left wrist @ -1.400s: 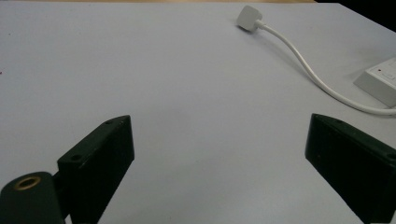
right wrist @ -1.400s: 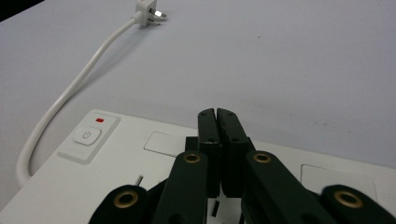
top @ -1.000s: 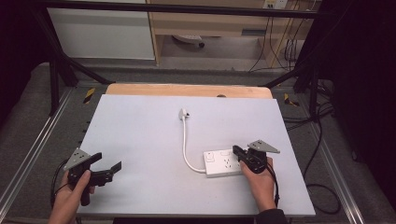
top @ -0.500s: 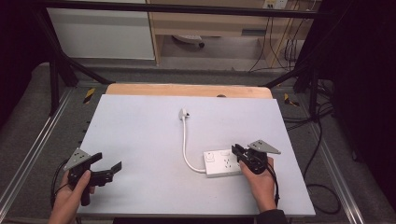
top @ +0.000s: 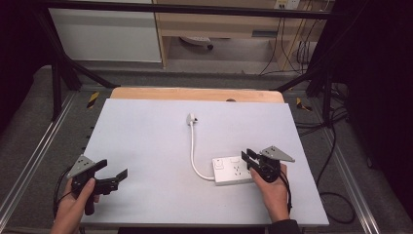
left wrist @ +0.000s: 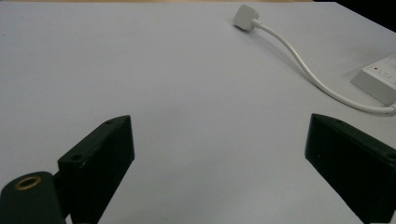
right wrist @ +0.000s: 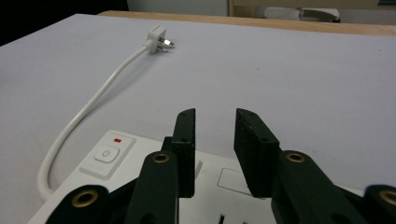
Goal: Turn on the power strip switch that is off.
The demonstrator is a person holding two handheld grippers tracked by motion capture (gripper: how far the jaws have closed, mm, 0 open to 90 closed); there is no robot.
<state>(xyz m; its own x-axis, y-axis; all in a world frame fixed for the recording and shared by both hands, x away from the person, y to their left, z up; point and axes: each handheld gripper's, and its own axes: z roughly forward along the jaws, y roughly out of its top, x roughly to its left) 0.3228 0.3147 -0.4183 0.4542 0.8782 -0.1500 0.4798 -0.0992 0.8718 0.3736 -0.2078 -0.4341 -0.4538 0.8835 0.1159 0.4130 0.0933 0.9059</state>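
High view: at the lower left of the frame the person's left hand (top: 73, 204) holds the left gripper (top: 113, 177) low over the near left corner of the pale grey tabletop (top: 146, 141), its fingers spread wide apart with nothing between them. In the left gripper view the same two black fingers (left wrist: 100, 158) stand far apart at the bottom corners of the picture over bare tabletop, with the white plug (left wrist: 246, 18) at the upper right and the white cable (left wrist: 308, 70) curving down toward the corner of the power strip (left wrist: 378, 81) at the right edge. Back in the high view, the plug (top: 192, 119) lies just above the middle of the frame, and its cable (top: 194, 151) runs down and bends right into the white power strip (top: 231, 170), which lies flat at the lower right of centre. The right gripper (top: 251, 157), held by the right hand (top: 272, 187), sits at the strip's right end, a grey three-cornered plate (top: 276, 154) on top of it. In the right gripper view its fingers (right wrist: 186, 140) stand a narrow gap apart just above the strip's top face, gripping nothing, with the strip's switch (right wrist: 107, 154) and a small red mark (right wrist: 117, 139) at the lower left and the plug (right wrist: 157, 38) at the upper left. A wooden edge (top: 195, 94) runs along the far side of the tabletop.
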